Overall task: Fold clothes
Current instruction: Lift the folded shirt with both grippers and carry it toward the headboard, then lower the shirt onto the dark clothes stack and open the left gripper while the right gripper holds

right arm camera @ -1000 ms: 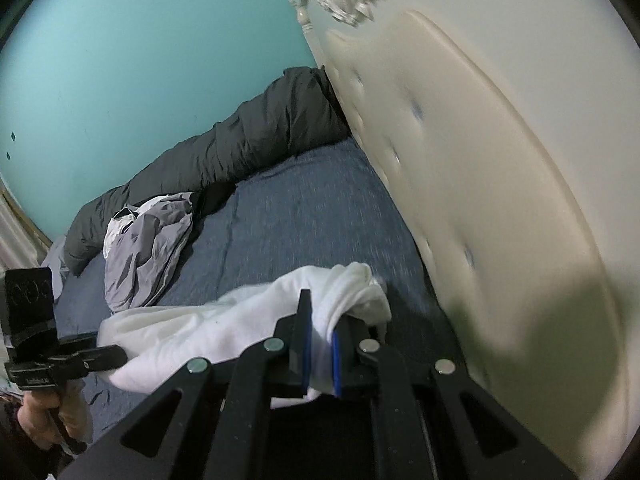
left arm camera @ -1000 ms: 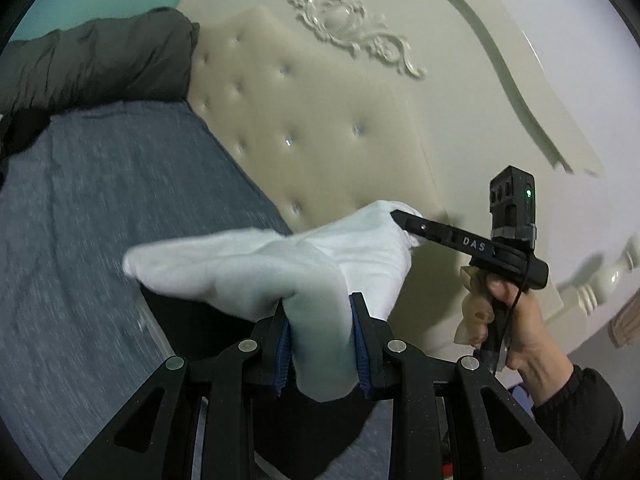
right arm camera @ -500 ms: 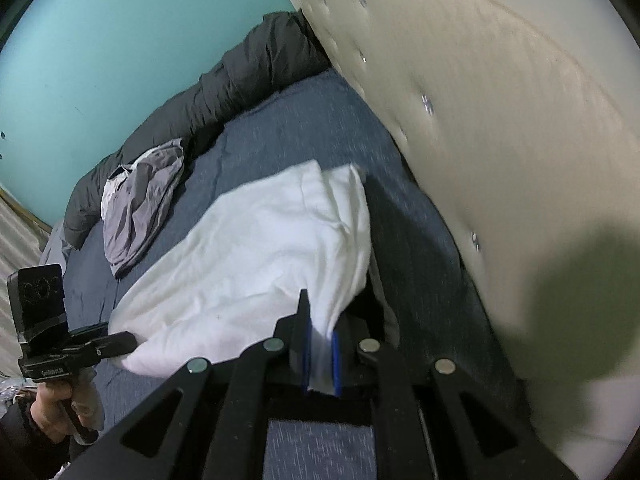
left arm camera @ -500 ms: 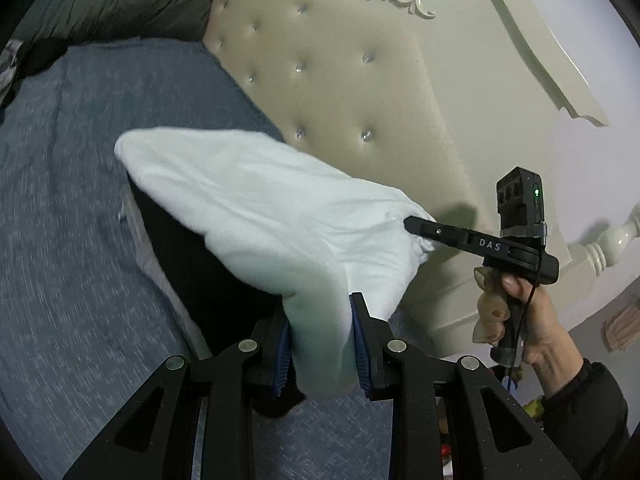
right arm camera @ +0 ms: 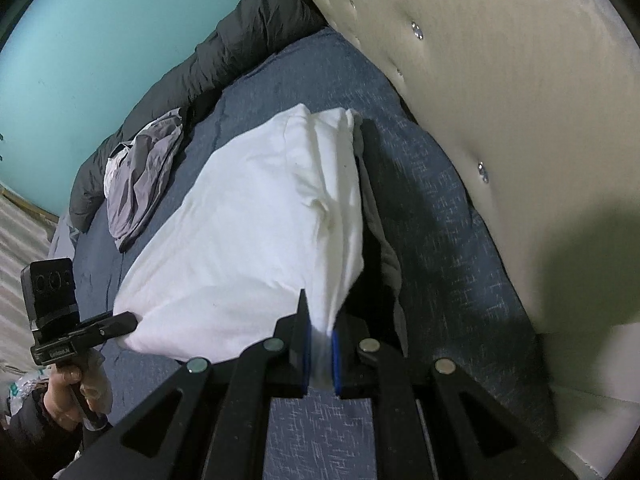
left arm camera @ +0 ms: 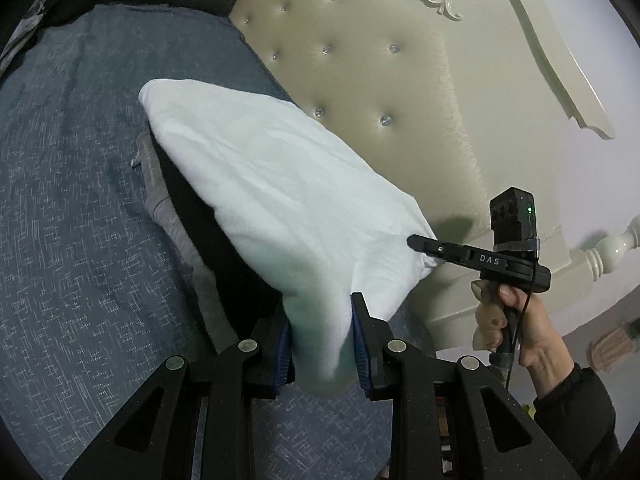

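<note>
Between my grippers, white garment (left arm camera: 280, 184) had spread wider than a second ago, stretched above the blue bed (left arm camera: 72, 240). Left gripper (left arm camera: 320, 344) and right gripper (right arm camera: 320, 344) each stayed clamped on an edge.

Home bedroom, blue-grey bed cover (left arm camera: 80, 240), cream tufted headboard (left arm camera: 360, 60), dark duvet (right arm camera: 224, 52), teal wall (right arm camera: 112, 28)

i see the bed (right arm camera: 304, 80) with blue cover; on it lie a dark duvet (right arm camera: 224, 52) and crumpled grey clothes (right arm camera: 140, 184) beside it.
</note>
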`<state>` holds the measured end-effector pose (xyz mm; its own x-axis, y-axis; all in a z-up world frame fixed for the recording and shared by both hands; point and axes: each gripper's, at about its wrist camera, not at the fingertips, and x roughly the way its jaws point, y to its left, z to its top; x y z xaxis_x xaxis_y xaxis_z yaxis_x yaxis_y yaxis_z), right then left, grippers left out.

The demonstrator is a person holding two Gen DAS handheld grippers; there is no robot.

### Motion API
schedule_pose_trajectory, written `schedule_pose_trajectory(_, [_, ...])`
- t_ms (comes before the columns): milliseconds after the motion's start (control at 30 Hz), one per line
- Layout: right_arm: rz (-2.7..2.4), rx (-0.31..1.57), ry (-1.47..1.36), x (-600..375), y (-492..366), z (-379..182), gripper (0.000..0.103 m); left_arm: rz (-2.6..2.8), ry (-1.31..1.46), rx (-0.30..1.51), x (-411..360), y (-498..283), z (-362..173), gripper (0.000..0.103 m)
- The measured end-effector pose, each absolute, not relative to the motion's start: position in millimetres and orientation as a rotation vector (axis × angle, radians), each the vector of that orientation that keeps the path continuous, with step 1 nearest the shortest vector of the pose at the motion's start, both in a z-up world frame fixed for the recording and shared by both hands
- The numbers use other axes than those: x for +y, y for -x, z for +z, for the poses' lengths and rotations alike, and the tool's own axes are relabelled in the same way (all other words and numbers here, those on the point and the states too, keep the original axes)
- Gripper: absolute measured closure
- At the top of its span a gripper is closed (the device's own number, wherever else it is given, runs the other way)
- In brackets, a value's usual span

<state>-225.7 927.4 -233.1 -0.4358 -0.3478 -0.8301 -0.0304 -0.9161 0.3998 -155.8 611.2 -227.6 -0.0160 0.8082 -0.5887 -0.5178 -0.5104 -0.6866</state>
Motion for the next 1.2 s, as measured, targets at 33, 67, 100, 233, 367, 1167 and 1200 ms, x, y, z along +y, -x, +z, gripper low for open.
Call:
schedule_pose_trajectory(33, [-2.455,-0.544,-1.546,928,224,-236,0.096,1.703,1.269,-0.355,610,156,-230,0.074])
schedule_pose_trajectory(67, [-2.457,-0.559,-1.540,929,222,-238,0.096,1.697,1.275,-0.367,609,156,-233,0.074])
schedule_pose_trajectory(100, [-2.460,-0.574,-1.534,930,220,-241,0.096,1.692,1.281,-0.379,607,155,-236,0.074])
schedule_pose_trajectory(233, [-2.457,-0.659,-1.513,936,213,-249,0.095,1.670,1.298,-0.421,603,156,-242,0.074])
schedule_pose_trajectory(367, [-2.433,-0.725,-1.470,943,209,-236,0.095,1.655,1.300,-0.453,599,160,-238,0.074])
schedule_pose_trajectory(1167, [-2.746,-0.447,-1.213,930,191,-192,0.082,1.842,1.101,-0.292,591,161,-182,0.072])
schedule_pose_trajectory(1200, [-2.734,-0.434,-1.214,924,196,-194,0.082,1.840,1.106,-0.280,594,159,-185,0.072])
